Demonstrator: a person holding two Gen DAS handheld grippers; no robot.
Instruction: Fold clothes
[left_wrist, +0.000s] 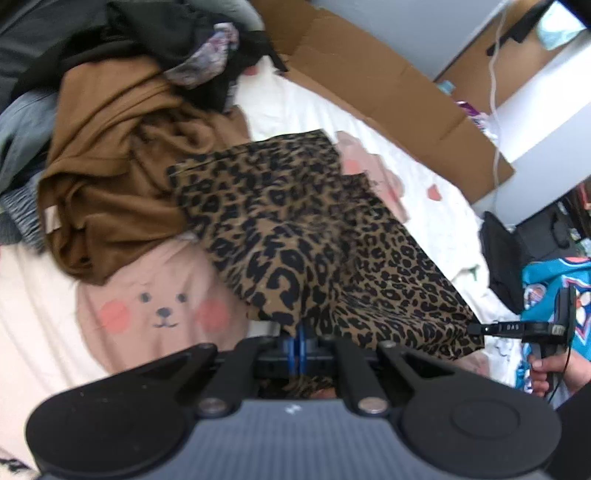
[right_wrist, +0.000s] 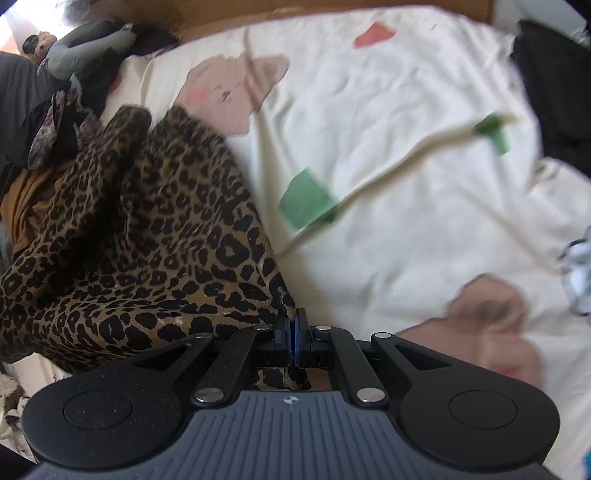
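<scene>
The leopard cloth (left_wrist: 295, 236) lies on the bed sheet (right_wrist: 388, 110), beside a brown top (left_wrist: 122, 166). Our left tongs (left_wrist: 301, 341) and right tongs (right_wrist: 294, 334) pinch its near edge, closed tight. We think it is soft, light and floppy, so corners are best to hold.

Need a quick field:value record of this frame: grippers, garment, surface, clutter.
left hand-held gripper: shut on the leopard-print garment, near edge
right hand-held gripper: shut on the same garment's edge
garment state: stretched between both grippers, far part draped toward the clothes pile
surface: cream bedsheet with pink bear prints
clutter: brown garment on the pile, touching the leopard print; cardboard box at the bed's far edge
person: hand on the right gripper's handle
</scene>
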